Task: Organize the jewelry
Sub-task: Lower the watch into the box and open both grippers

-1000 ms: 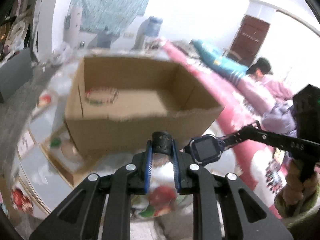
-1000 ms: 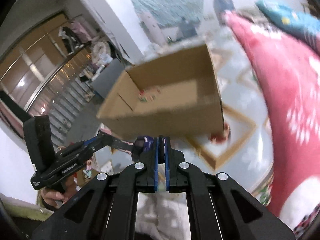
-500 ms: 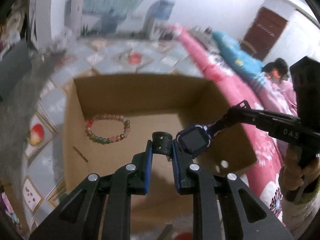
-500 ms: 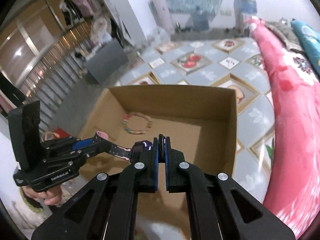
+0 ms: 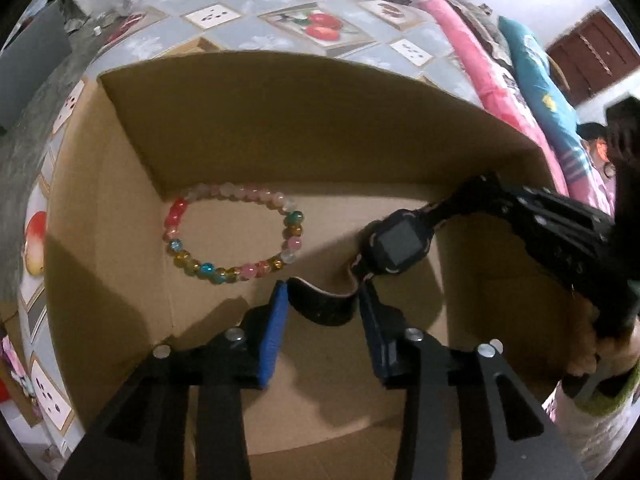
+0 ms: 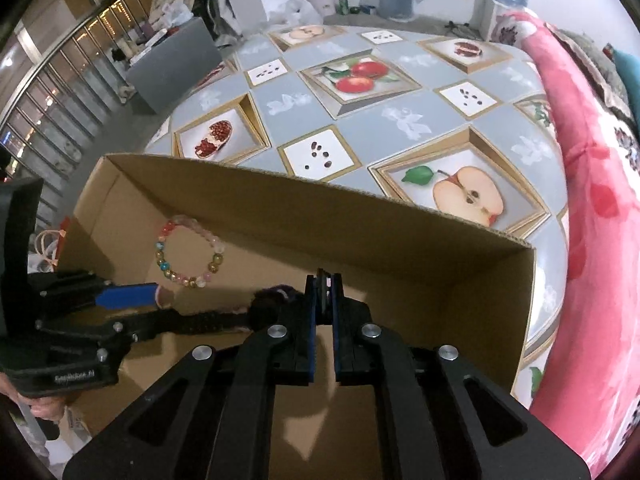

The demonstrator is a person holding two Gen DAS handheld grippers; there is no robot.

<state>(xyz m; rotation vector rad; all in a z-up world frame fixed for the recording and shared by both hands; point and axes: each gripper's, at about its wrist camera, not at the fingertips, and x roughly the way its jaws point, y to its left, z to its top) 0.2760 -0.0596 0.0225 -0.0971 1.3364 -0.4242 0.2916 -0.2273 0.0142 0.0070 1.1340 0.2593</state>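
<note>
Left wrist view puts you inside the cardboard box [image 5: 280,128], which sits on the fruit-patterned table [image 6: 400,120], with the watch [image 5: 400,244] hanging just above the box floor. Your left tongs [image 5: 322,300] have just been opening: the blue pads [image 5: 274,332] now stand clear on either side of the loose strap end [image 5: 320,306], which curls between them without being pressed. Your right tongs [image 6: 324,284] are nearly closed, and they pinch the other strap thinly between the pads, so the watch hangs from that side alone. The bead bracelet [image 5: 234,232] already lies flat on the box floor toward the far left corner, apart from the watch.

You are at the release step of putting the watch away: one end is freed, the other is not yet. The next move, as I judge it, calls for lowering the right tongs a little so that the watch face rests on the cardboard, then parting those pads so the strap slips out. Keep the watch to the right of the bracelet so the two do not tangle. Draw the left tongs straight back so that the pads do not snag the curled strap and drag the watch. Lift both hands clear of the box walls afterwards.
</note>
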